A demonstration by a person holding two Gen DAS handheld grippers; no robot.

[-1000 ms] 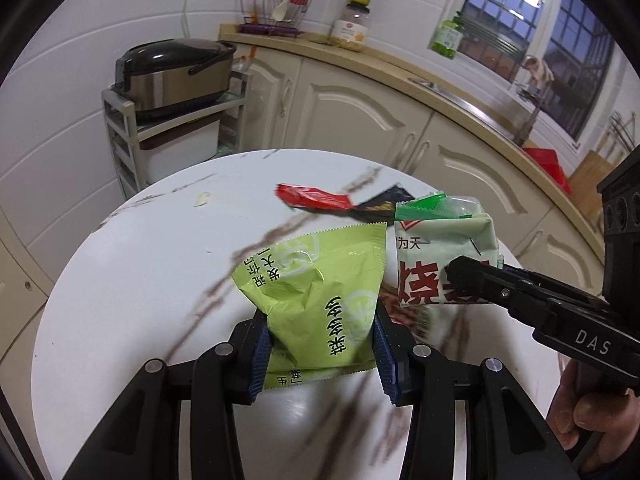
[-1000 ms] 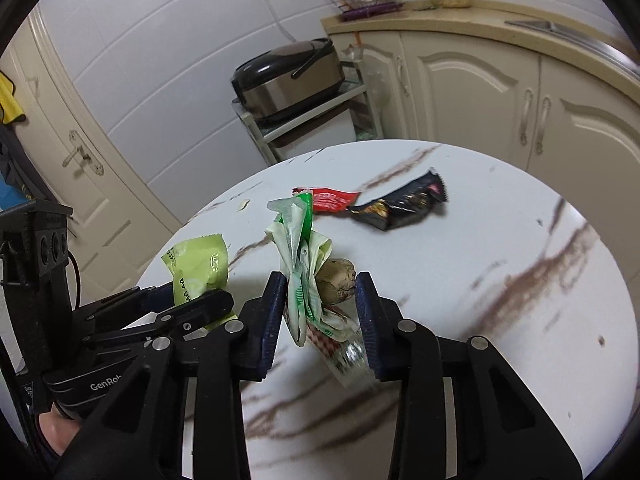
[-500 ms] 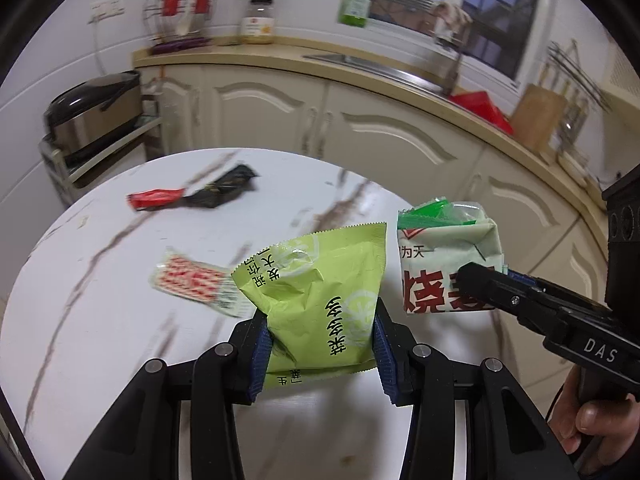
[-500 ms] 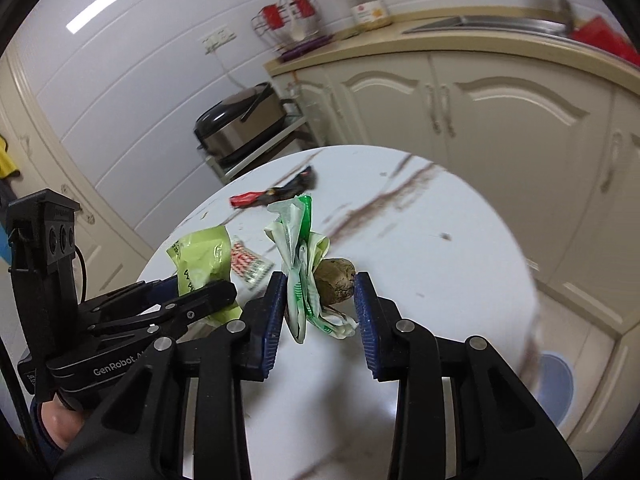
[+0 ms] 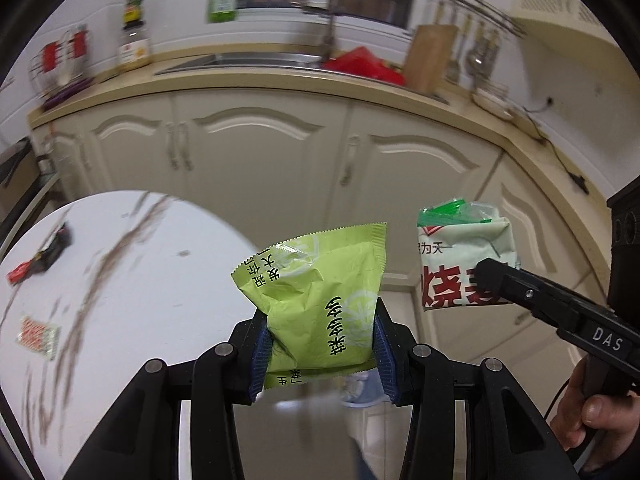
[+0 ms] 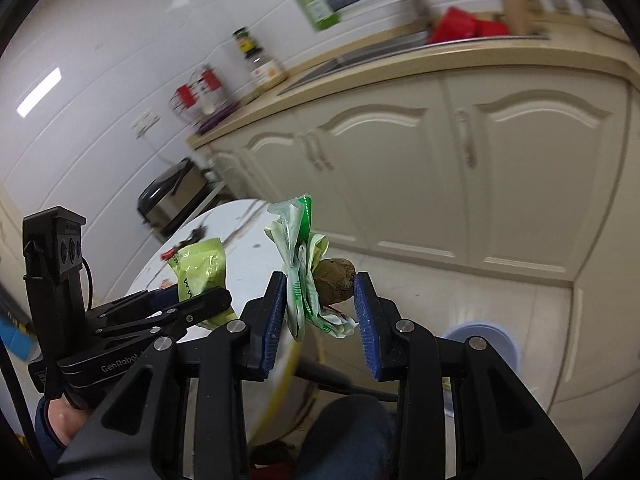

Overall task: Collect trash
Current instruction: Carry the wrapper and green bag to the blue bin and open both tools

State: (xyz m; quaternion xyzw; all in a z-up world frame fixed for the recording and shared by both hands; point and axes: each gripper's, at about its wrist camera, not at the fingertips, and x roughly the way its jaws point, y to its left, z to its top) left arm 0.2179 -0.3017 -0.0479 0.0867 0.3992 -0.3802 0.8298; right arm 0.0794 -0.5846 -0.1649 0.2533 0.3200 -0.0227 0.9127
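Right gripper (image 6: 320, 312) pinches wrapper (image 6: 298, 276) (perhaps a potato (image 6: 335, 286), right-wrist only).

green packet (image 5: 320, 300): lower edge hidden behind the fingers
white wrapper (image 5: 464, 264): corner covered by right gripper's finger
table (image 5: 120, 280): cut off left of the fingers
counter bottles (image 5: 134, 36): blurred, labels unreadable

Open floor (image 6: 460, 300) lies ahead of both tools; cabinets (image 5: 260, 160) wall the far side, table (image 5: 120, 280) at left.
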